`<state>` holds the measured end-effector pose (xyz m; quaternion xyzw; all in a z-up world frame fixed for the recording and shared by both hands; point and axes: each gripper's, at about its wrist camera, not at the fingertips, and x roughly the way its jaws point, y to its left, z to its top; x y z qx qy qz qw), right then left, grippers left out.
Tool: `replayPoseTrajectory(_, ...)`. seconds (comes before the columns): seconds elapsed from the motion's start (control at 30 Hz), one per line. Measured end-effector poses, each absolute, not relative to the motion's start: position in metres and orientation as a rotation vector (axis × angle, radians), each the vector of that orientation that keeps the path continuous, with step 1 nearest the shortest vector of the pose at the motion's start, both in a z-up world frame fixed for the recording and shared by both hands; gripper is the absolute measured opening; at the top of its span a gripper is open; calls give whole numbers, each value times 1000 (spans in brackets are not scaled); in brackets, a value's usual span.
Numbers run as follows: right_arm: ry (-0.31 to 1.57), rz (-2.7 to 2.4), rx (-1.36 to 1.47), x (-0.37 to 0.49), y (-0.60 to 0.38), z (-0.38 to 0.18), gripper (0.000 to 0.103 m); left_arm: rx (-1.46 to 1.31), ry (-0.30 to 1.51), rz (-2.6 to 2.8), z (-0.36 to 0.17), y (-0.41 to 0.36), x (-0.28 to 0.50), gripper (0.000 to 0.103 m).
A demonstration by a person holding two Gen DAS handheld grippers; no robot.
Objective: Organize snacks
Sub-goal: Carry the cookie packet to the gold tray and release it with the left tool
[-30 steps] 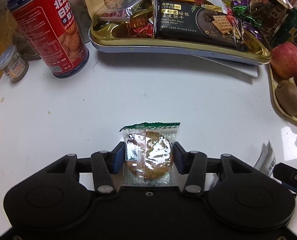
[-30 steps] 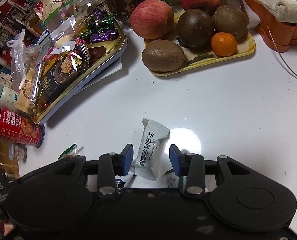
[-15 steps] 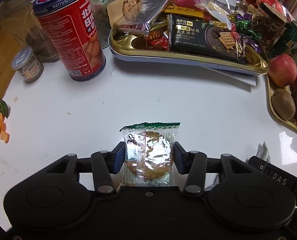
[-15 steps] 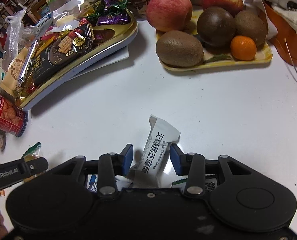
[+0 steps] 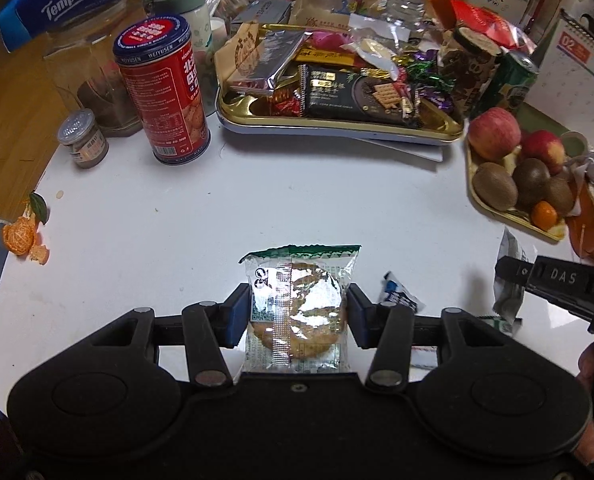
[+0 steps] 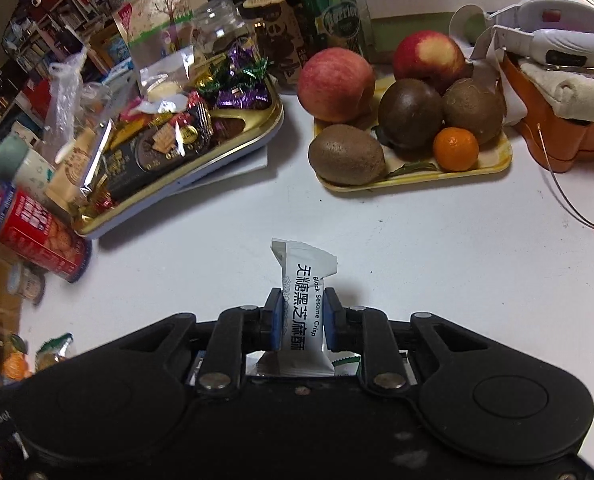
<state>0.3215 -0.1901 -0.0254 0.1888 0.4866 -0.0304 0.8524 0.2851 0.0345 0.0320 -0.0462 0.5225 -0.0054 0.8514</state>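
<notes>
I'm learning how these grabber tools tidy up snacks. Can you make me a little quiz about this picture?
1. True or false: the left tool holds a wrapped round biscuit.
2. What is the right tool shut on? A) an apple B) a white sesame crisp packet C) a red tin
3. Fill in: the small orange fruit sits on the yellow ____ with the kiwis and apples.

Key:
1. True; its pads press the wrapper on both sides.
2. B, the sesame crisp packet; the jaws have just been closing on it.
3. Tray.
</notes>
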Motion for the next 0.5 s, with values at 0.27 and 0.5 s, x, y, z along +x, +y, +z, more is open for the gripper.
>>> replayPoseTrajectory(0.27,847,14,527,229,-223,33,22,-91,1031,-80,44,27,179,56)
replayPoseTrajectory(0.5,804,-33,604,130,-244,22,22,-73,1066,-105,16,29,100,56)
